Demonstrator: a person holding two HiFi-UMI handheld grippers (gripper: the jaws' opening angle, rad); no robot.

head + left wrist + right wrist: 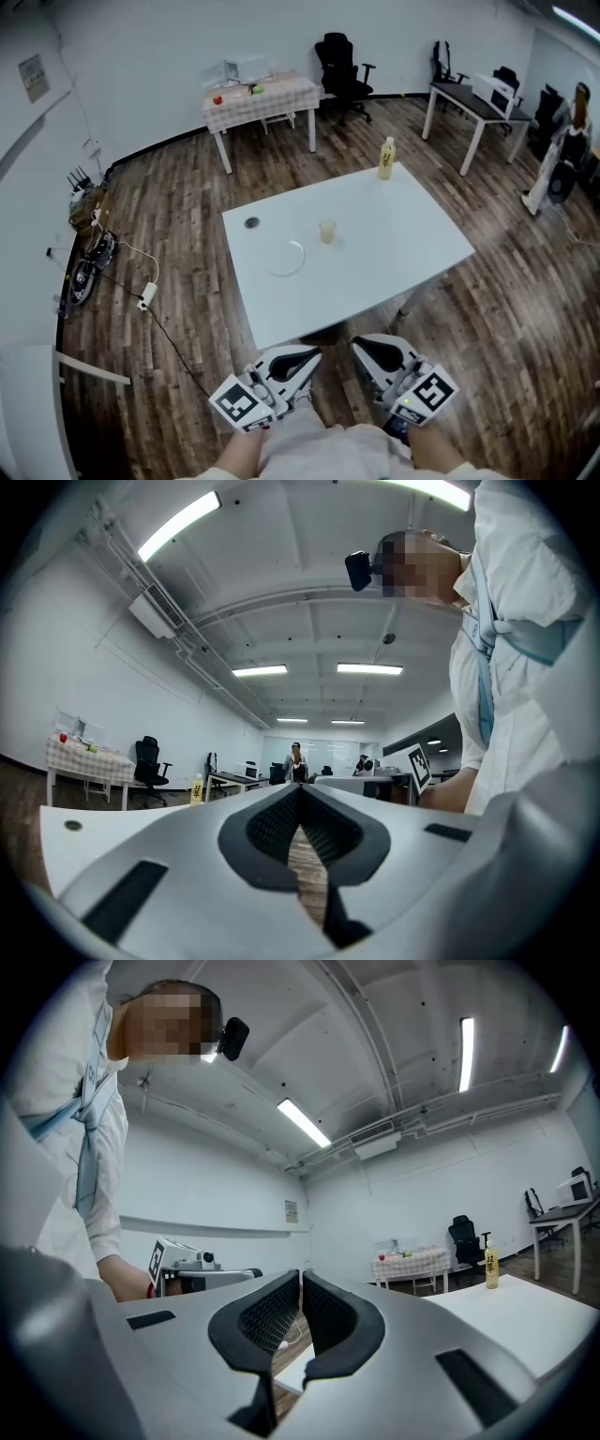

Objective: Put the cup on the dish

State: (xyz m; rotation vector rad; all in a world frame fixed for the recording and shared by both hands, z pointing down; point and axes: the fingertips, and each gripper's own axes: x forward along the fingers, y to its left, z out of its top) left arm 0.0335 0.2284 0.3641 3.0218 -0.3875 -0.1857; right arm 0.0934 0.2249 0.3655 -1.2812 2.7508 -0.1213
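A small pale yellow cup [326,231] stands upright near the middle of the white table [394,262]. Just left of it lies a white dish [284,257], empty, apart from the cup. Both grippers are held low by the person's body, short of the table's near edge. My left gripper [302,355] is shut with nothing between its jaws. My right gripper [361,345] is shut too and holds nothing. In the left gripper view its closed jaws point over the table top [112,827]; the right gripper view shows the closed pads [272,1312] and the table's corner [525,1312].
A yellow bottle [385,158] stands at the table's far edge, and a small dark round object [251,223] lies near its far left corner. Another table [262,98], an office chair [339,61] and a desk [473,103] stand behind. Cables [141,281] run across the wooden floor at left.
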